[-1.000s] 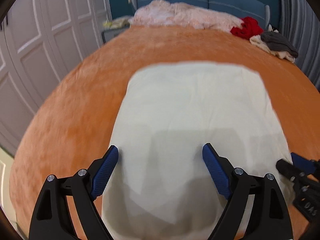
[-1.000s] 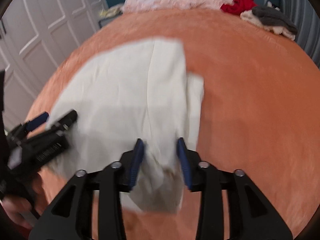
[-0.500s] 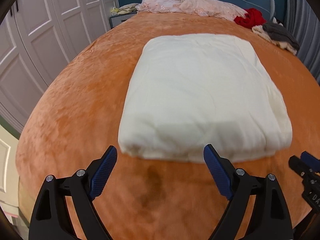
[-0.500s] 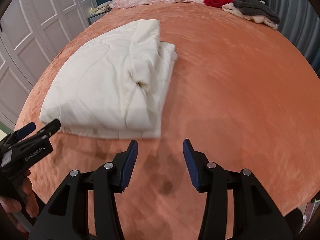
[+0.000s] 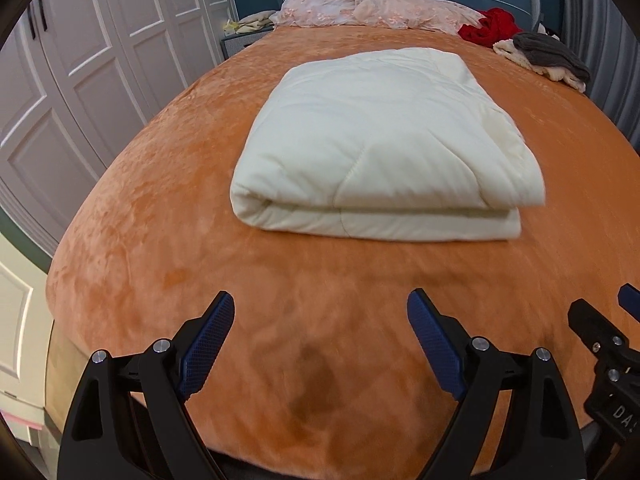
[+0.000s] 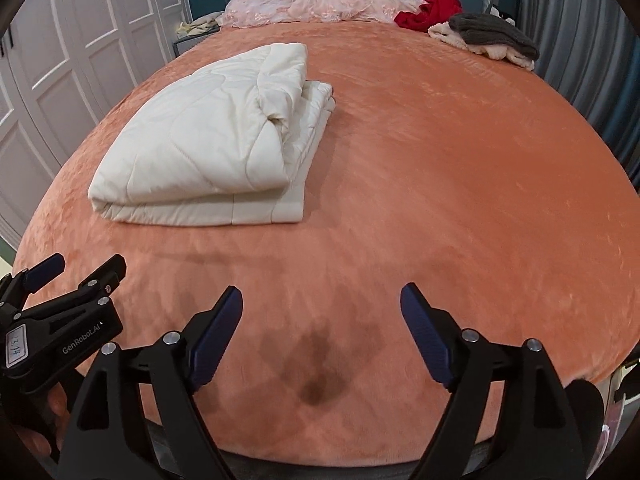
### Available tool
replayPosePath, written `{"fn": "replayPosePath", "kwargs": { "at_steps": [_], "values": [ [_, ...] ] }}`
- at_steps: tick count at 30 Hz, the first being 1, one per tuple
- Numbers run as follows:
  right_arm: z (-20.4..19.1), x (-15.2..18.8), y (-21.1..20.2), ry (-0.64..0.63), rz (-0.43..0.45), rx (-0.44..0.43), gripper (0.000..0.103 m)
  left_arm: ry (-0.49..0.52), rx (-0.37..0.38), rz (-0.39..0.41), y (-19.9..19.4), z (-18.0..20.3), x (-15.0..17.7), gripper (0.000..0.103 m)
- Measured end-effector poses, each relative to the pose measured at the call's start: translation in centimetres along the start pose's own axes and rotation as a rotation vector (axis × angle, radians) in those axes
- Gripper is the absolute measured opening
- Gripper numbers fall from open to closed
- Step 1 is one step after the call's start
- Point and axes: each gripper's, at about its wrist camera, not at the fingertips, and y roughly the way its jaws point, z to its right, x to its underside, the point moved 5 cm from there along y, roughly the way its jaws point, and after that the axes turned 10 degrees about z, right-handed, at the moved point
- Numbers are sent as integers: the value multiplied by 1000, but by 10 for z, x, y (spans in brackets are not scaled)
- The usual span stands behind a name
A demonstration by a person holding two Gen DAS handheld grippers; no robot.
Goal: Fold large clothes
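Observation:
A cream quilted garment (image 5: 380, 148) lies folded into a thick rectangle on the orange bed cover (image 5: 160, 208). In the right wrist view the same bundle (image 6: 216, 136) sits left of centre, its layered edges showing on the right side. My left gripper (image 5: 320, 312) hovers open over the bare cover, well short of the bundle's near edge. My right gripper (image 6: 322, 304) stands beside it with its jaws opening wide and nothing between them. The left gripper (image 6: 76, 272) also shows at the lower left of the right wrist view.
Near the headboard lie a pink lacy garment (image 5: 372, 8), a red garment (image 5: 492, 26) and a grey and cream pile (image 5: 548, 58). White wardrobe doors (image 5: 80, 60) line the left side. A small bedside table (image 5: 240, 36) stands by the bed's far left corner.
Both grippers have drawn back from the cream garment toward the bed's near edge. The right gripper let go of the cloth and its jaws spread wide. The garment now lies folded.

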Motion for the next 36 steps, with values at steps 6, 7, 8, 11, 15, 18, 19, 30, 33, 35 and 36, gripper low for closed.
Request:
{"fn": "replayPosePath", "kwargs": {
  "at_steps": [6,7,8,11,15,18,19,30,33,35,36],
  "values": [
    [-1,21,-11,-24,24,10,79,-4,1,0,-8,7,17,86],
    [-2,25,-12,-31,26,10,79,-6,2,2,-9,8,20,86],
    [-3,28,-13,-33,28,9,79,-3,0,1,-10,9,24,86],
    [-4,35,-17,-35,34,6,82,22,-3,6,-12,13,33,85],
    [-7,39,-20,-47,48,5,82,42,1,15,-16,18,41,85],
    [-8,41,-21,-46,49,8,82,44,1,14,-16,19,44,85],
    [-7,41,-20,-44,47,9,82,43,-1,14,-16,19,46,85],
    [-10,49,-18,-49,39,14,82,25,-11,15,-13,16,54,83],
    [-12,50,-18,-53,38,14,82,21,-16,16,-13,13,56,83],
    [-12,50,-17,-55,37,14,82,16,-17,17,-12,12,57,83],
    [-13,51,-18,-54,37,12,82,14,-18,18,-13,11,57,83]
  ]
}}
